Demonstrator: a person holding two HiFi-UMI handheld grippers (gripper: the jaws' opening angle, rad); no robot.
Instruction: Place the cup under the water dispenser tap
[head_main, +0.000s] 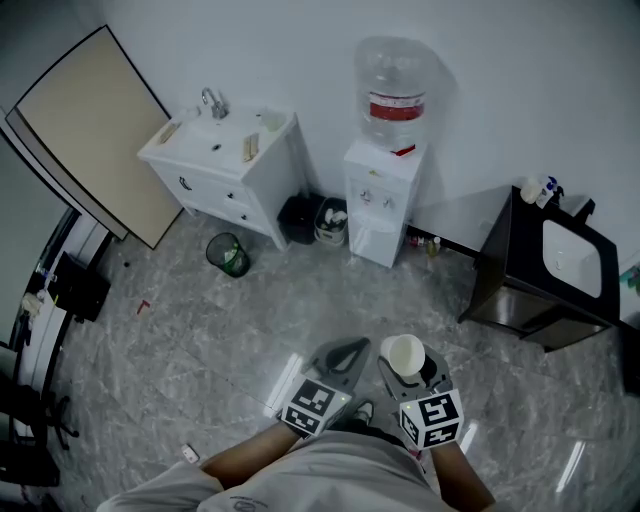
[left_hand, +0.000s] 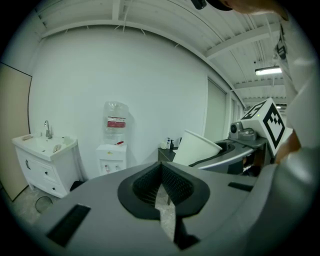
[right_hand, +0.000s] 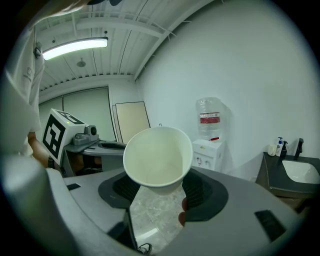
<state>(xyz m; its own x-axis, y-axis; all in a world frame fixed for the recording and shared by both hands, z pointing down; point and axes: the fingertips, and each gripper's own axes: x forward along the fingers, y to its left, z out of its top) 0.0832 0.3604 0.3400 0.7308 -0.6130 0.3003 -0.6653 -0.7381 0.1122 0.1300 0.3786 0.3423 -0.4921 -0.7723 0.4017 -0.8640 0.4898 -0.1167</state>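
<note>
A white paper cup (head_main: 404, 352) (right_hand: 159, 157) stands upright and empty between the pads of my right gripper (head_main: 410, 375) (right_hand: 159, 186), which is shut on its lower body. The left gripper view also catches the cup (left_hand: 196, 148), off to its right. My left gripper (head_main: 340, 358) (left_hand: 161, 172) is beside it, shut with nothing between its fingers. The white water dispenser (head_main: 383, 200) (right_hand: 210, 150) (left_hand: 113, 155) with a clear bottle on top stands against the far wall, well away from both grippers across the floor.
A white sink cabinet (head_main: 225, 165) stands left of the dispenser, with a green bin (head_main: 229, 254) and a black bin (head_main: 298, 218) on the floor nearby. A dark vanity with a basin (head_main: 550, 270) is at the right. A beige board (head_main: 90, 130) leans at the left.
</note>
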